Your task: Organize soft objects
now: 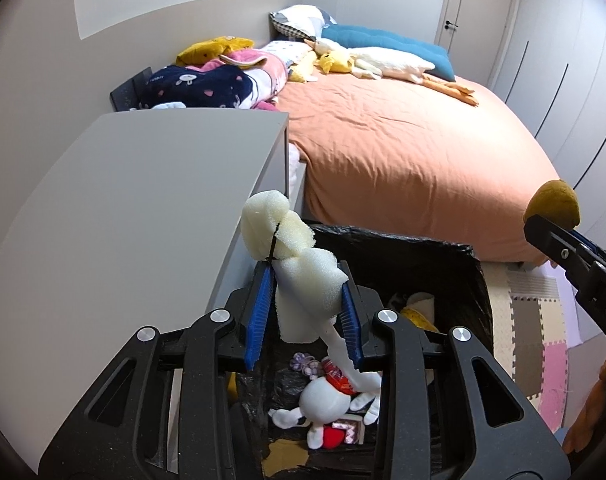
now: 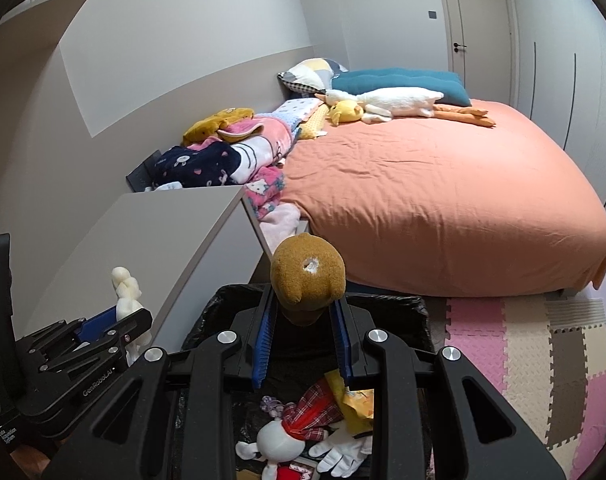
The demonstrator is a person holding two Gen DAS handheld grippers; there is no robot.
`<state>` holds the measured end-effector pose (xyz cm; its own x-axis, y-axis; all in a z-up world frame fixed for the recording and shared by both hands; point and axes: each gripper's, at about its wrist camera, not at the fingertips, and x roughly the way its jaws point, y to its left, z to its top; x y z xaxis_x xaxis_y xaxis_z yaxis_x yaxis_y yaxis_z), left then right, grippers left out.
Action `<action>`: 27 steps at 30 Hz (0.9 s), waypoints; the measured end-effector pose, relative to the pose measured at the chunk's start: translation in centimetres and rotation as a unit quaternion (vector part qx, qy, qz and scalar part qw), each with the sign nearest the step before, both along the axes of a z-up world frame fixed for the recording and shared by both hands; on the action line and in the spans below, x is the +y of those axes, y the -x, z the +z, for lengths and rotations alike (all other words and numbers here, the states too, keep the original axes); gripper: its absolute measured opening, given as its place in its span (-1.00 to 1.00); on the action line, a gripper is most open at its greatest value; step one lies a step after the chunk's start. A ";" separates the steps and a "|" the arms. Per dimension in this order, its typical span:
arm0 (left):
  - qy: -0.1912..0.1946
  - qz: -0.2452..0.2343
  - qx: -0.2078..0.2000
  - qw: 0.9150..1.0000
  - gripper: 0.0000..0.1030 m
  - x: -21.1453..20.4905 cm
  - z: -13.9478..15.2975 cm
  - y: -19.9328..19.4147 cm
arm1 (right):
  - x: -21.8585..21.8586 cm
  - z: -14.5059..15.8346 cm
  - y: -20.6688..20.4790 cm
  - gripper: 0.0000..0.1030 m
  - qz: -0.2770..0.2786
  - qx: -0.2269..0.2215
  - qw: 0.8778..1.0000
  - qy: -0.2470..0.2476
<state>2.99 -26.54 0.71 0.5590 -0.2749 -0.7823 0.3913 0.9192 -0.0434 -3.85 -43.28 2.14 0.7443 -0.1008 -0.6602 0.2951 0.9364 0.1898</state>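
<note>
Left wrist view: left gripper (image 1: 307, 292) pinches the light, squashy foam bundle (image 1: 291, 256) below its tie; right gripper (image 2: 303, 312) pinches a soft brown plush (image 2: 307, 276).

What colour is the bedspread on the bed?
Plain salmon orange, with no pattern: the bedspread shows best in the right wrist view.
</note>
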 end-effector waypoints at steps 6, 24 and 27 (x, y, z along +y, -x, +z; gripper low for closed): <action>-0.002 -0.014 0.012 1.000 0.88 -0.5 -0.5 0.0 | -0.3 0.3 0.3 0.30 -0.030 -0.009 0.999 0.017; -0.016 -0.013 0.010 1.000 0.88 -0.6 -1.0 -0.3 | -0.8 0.3 0.2 0.36 -0.034 -0.008 0.999 0.016; -0.016 -0.012 0.008 1.000 0.88 -0.6 -1.0 -0.3 | -0.9 0.3 0.1 0.36 -0.034 -0.008 0.999 0.016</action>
